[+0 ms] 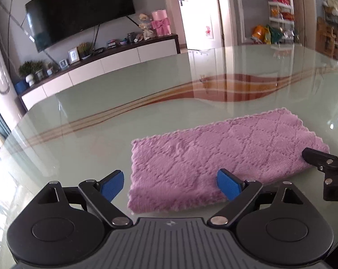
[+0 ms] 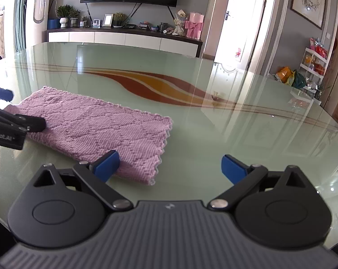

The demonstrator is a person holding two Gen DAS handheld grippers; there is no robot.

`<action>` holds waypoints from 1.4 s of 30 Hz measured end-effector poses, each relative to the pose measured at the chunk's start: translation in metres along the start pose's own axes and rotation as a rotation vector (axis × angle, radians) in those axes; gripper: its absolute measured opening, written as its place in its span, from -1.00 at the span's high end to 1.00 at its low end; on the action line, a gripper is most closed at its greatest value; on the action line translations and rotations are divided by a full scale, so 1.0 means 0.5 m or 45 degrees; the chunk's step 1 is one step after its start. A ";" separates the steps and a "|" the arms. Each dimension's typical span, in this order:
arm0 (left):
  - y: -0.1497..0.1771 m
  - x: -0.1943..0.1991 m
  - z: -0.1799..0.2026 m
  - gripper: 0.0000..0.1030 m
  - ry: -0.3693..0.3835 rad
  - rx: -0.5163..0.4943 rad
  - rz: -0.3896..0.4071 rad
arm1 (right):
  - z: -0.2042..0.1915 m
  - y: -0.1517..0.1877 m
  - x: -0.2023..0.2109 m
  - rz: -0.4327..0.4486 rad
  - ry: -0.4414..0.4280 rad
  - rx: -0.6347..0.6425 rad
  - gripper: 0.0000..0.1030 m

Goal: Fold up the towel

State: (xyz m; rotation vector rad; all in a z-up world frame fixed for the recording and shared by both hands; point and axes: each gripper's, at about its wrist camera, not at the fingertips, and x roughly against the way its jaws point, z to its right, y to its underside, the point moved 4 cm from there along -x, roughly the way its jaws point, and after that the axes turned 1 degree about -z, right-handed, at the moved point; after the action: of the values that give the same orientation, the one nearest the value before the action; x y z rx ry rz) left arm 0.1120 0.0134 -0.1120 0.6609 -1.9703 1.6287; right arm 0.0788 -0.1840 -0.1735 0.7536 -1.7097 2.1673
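Note:
A pink waffle-pattern towel lies folded into a long rectangle on the glass table. It also shows in the right wrist view. My left gripper is open and empty, its jaws straddling the towel's near left corner, the right pad over the cloth. My right gripper is open and empty at the towel's near right corner, its left pad over the cloth. The right gripper also shows at the right edge of the left wrist view; the left gripper shows at the left edge of the right wrist view.
The round glass table has a brown and orange wave pattern beyond the towel. A TV cabinet with plants, frames and a pink gift box stands behind the table. A shelf with snacks is at the far right.

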 end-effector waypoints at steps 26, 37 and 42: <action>0.063 0.030 -0.152 -0.92 -0.167 0.148 -0.037 | 0.005 -0.006 -0.004 -0.006 -0.004 -0.022 -0.98; -0.001 0.029 -0.115 -0.77 -0.082 0.109 0.017 | 0.012 0.003 -0.009 -0.007 -0.004 -0.027 -0.98; 0.003 -0.011 -0.101 -0.80 -0.084 0.080 -0.044 | 0.004 -0.002 -0.010 -0.013 -0.006 -0.038 -0.99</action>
State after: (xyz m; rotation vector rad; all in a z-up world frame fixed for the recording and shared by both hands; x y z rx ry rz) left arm 0.1190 0.0638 -0.1083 0.7778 -1.9490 1.6740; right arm 0.0838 -0.1849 -0.1750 0.7582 -1.7326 2.1306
